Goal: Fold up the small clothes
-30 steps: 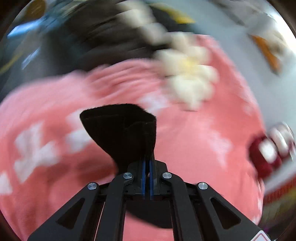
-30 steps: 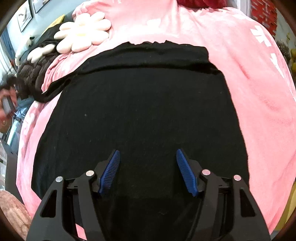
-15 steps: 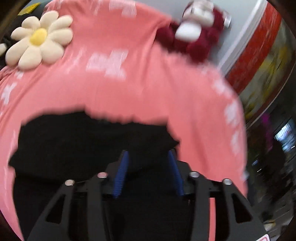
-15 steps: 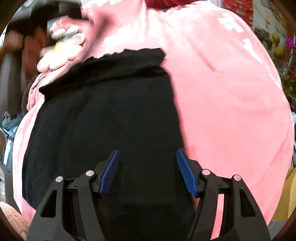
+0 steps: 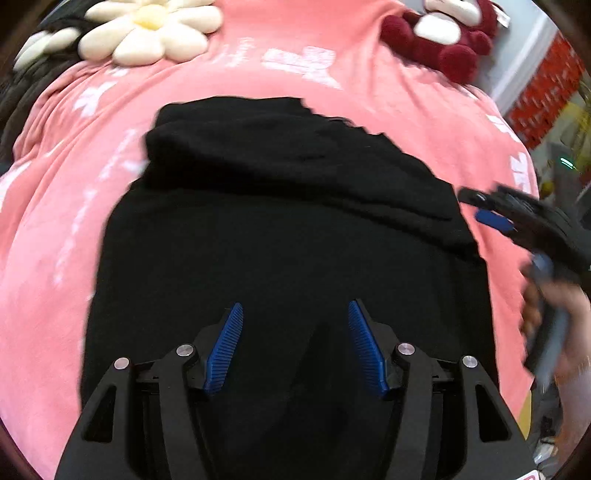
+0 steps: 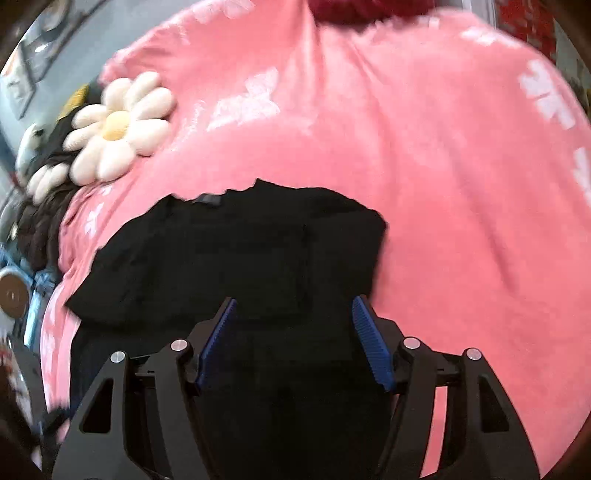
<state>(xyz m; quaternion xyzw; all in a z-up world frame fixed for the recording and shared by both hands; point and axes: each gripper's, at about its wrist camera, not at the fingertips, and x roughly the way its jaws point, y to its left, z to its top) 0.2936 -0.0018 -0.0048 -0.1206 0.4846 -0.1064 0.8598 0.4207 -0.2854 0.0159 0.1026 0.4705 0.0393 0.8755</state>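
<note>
Left wrist view: a black knit garment [image 5: 280, 236] is seen spread flat on a pink fleece blanket with white bow prints [image 5: 399, 96], its far edge folded back over itself into a thicker band. The left gripper [image 5: 295, 343] is held above the near part of the cloth with its jaws opening; nothing is pinched between the blue ribbed pads [image 5: 223, 350], only fabric lying underneath. A cream daisy-shaped plush cushion [image 5: 147, 33] is seen at the blanket's far left, a dark red plush toy with white patches [image 5: 443, 40] at the far right. The right gripper [image 5: 517, 225] is seen blurred at the right edge, just off the garment's right side, carried by a hand [image 5: 557, 314].

Right wrist view: the right gripper [image 6: 293, 343] is shown with jaws spread apart and empty, blue pads [image 6: 369, 347] clear of the cloth. The black garment [image 6: 236, 258] lies beneath and ahead of it, the folded corner ending just beyond the right finger, on the pink blanket [image 6: 424, 166]. The daisy cushion [image 6: 118, 129] lies at the left, well apart from the garment. Dark quilted fabric [image 6: 37, 225] is seen past the blanket's left edge; detail there is blurred.
</note>
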